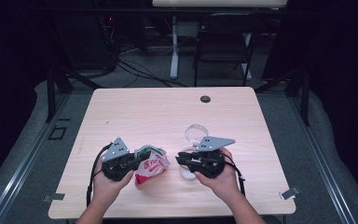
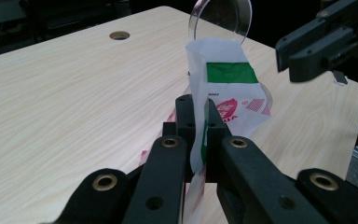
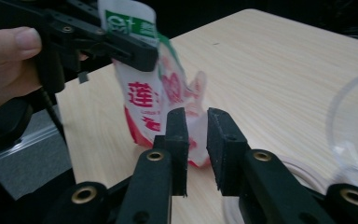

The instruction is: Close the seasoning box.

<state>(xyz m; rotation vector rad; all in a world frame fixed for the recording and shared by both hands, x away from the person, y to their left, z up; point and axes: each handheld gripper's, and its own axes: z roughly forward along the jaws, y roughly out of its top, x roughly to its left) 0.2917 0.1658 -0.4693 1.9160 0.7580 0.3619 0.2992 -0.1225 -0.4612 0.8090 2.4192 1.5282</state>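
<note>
A white plastic bag with red and green print hangs crumpled at the front middle of the wooden table. My left gripper is shut on its upper edge; in the left gripper view the film is pinched between the closed jaws. My right gripper sits just right of the bag, pointing at it. In the right gripper view its jaws stand a narrow gap apart with nothing between them, the bag just beyond. A clear plastic container with a raised lid lies under and behind the right gripper.
A dark cable hole sits near the table's far edge. A folding chair and a desk leg stand on the floor beyond. The near table edge lies close under both hands.
</note>
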